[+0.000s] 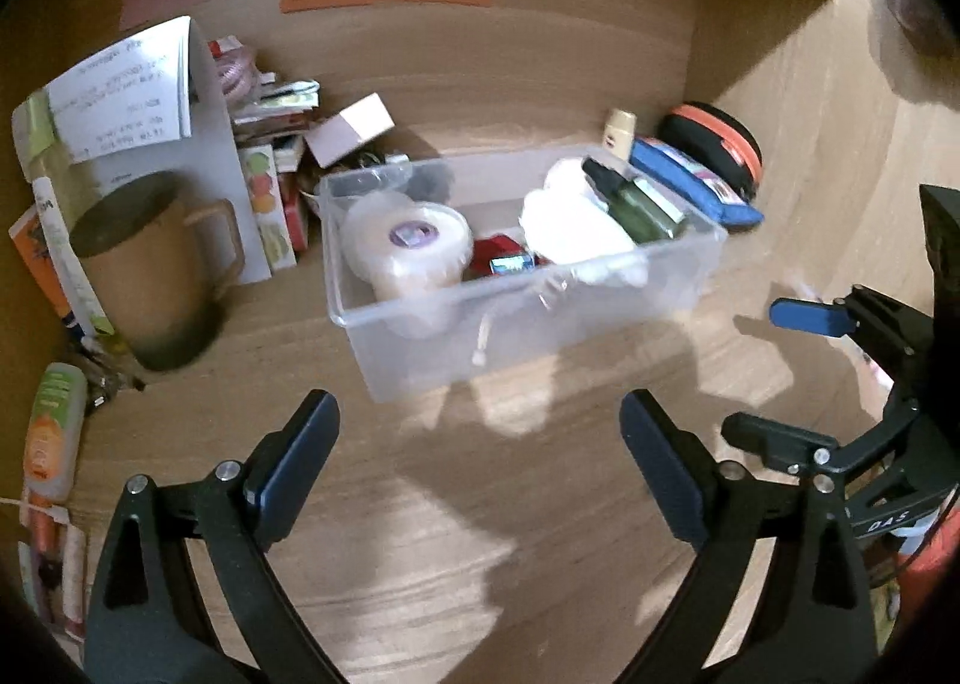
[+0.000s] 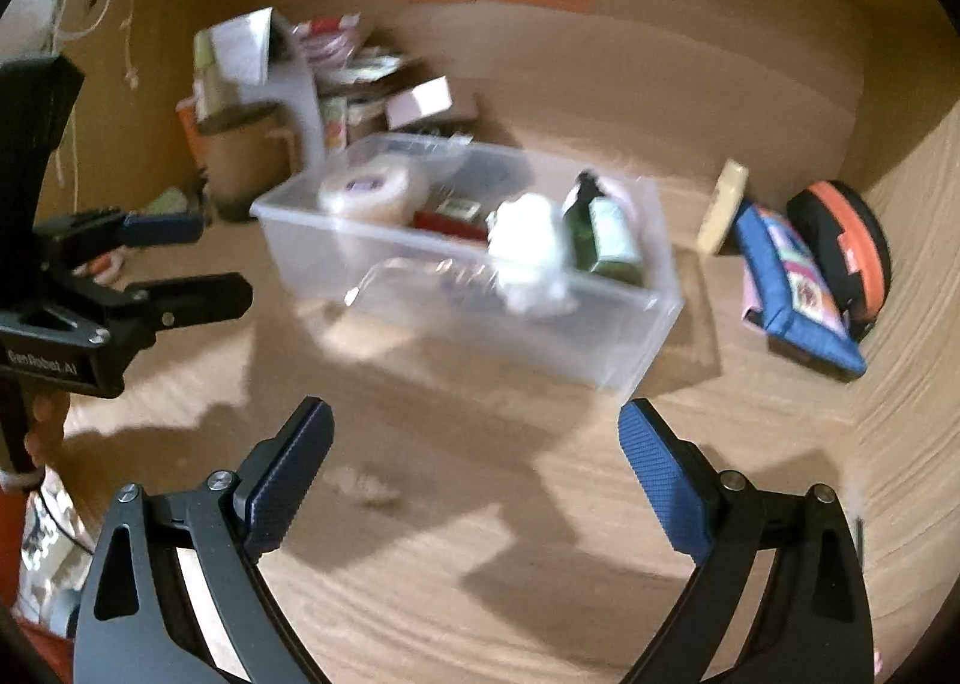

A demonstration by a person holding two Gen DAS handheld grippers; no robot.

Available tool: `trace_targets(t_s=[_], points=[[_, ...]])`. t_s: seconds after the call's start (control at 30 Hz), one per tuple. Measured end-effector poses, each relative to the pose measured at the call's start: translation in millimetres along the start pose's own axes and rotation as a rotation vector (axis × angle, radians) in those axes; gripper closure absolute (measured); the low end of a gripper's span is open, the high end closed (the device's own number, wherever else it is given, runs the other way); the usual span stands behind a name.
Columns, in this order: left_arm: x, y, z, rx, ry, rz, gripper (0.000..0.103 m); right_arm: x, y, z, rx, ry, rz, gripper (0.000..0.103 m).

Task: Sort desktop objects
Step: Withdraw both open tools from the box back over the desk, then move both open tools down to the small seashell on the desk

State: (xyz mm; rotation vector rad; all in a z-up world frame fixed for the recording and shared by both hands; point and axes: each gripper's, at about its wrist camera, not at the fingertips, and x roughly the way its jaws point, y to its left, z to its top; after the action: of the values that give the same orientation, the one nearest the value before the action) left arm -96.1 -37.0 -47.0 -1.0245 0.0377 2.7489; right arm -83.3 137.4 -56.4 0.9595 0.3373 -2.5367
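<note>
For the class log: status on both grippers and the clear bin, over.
Left gripper open, empty. Right gripper open, empty. Clear bin ahead, partly filled. Bare desk between, nothing blocking.

The left gripper (image 1: 480, 468) is held with its jaws spread wide, nothing being gripped between its dark blue pads (image 1: 300, 462). It is pointed downward at a slant. The right gripper (image 2: 477, 468) is likewise held wide apart and empty, its blue textured pads (image 2: 654, 480) angled outward, and is tilted downward too. Each gripper is seen at the edge of the other's view, side by side. Fingers (image 2: 42, 420) of the person's left hand are seen wrapped around the left gripper's handle.
</note>
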Motion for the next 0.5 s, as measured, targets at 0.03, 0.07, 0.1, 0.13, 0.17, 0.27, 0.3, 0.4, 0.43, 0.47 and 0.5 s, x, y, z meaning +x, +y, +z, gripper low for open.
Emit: trace_targets(t_s=[0.03,0.07,0.1,0.13,0.17,0.27,0.3,0.4,0.43,0.47,0.5], points=[[0.6,-3.2,-2.8,0.017,0.004,0.0,0.009,0.9,1.8,-3.0,-0.004,0.003,0.002,0.01],[0.9,-5.3,-4.7,0.029,0.005,-0.001,0.013,1.5,3.5,-6.0,-0.008,0.006,0.003,0.01],[2.0,-9.4,-7.2,0.052,0.014,-0.009,0.022,2.0,4.3,-8.9,-0.009,0.008,0.002,0.012],[3.4,-11.9,-9.2,0.067,0.025,-0.023,0.025,2.9,5.0,-12.1,-0.012,0.014,0.012,0.014],[5.1,-14.4,-10.5,0.078,0.035,-0.034,0.027,4.0,5.7,-14.0,-0.015,0.022,0.02,0.016],[11.2,-24.1,-14.0,0.118,0.055,-0.055,0.032,8.5,8.2,-19.8,-0.03,0.05,0.057,0.028],[14.5,-27.8,-15.1,0.132,0.069,-0.065,0.035,9.5,9.3,-21.3,-0.036,0.055,0.063,0.032],[23.0,-34.5,-17.5,0.142,0.118,-0.111,0.043,12.7,12.2,-24.5,-0.06,0.069,0.094,0.039],[25.9,-36.6,-19.1,0.145,0.135,-0.121,0.045,13.4,13.0,-25.1,-0.071,0.072,0.102,0.042],[28.8,-38.9,-20.6,0.157,0.153,-0.129,0.05,14.2,13.6,-25.1,-0.083,0.076,0.101,0.045],[31.2,-40.9,-21.5,0.167,0.166,-0.133,0.052,15.1,14.0,-24.7,-0.09,0.08,0.102,0.048]])
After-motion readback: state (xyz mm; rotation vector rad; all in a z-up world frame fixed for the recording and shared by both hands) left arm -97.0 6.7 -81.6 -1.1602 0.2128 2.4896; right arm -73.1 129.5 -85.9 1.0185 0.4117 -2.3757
